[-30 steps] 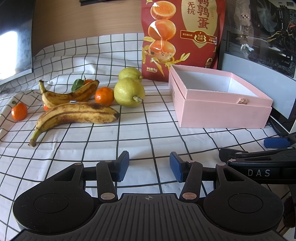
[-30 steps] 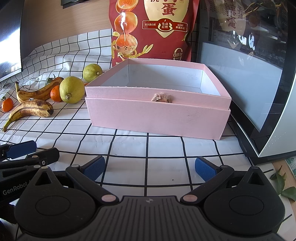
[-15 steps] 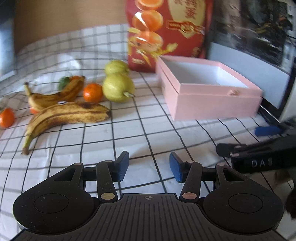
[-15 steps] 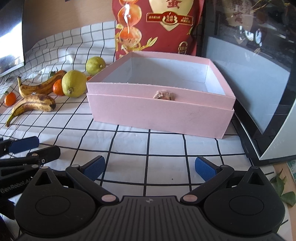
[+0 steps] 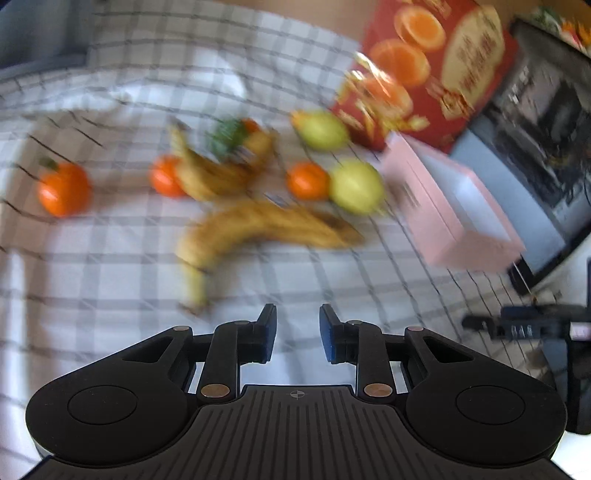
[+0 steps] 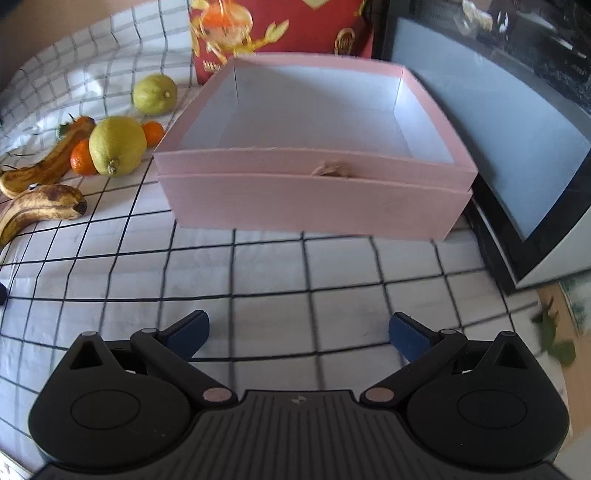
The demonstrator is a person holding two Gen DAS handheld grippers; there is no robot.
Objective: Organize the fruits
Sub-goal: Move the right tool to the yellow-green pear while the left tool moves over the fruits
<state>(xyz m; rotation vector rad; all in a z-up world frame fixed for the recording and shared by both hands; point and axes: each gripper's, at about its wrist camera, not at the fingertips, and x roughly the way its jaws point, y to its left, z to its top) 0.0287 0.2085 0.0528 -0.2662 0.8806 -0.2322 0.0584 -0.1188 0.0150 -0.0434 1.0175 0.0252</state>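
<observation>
The left wrist view is motion-blurred. My left gripper [image 5: 298, 332] hovers over the checked cloth, just short of the stem end of a large spotted banana [image 5: 266, 225]. Its jaws are closing to a narrow gap with nothing between them. Beyond lie a second banana [image 5: 218, 173], three oranges [image 5: 63, 188] [image 5: 164, 181] [image 5: 308, 181] and two lemons [image 5: 356, 186] [image 5: 323, 129]. An empty pink box [image 6: 314, 199] stands in front of my right gripper [image 6: 299, 332]. Its jaws are wide and closing slightly on nothing.
A red snack bag [image 6: 288, 26] stands behind the box. A dark glass-sided case [image 6: 480, 122] flanks the box on the right. Green leaves [image 6: 554, 339] lie near the table's right edge. The right gripper's body [image 5: 517, 325] shows at the left wrist view's right.
The left gripper swung left toward the fruit pile and its jaws drew close together. The right gripper tipped down toward the box, its jaws narrowing a little.
</observation>
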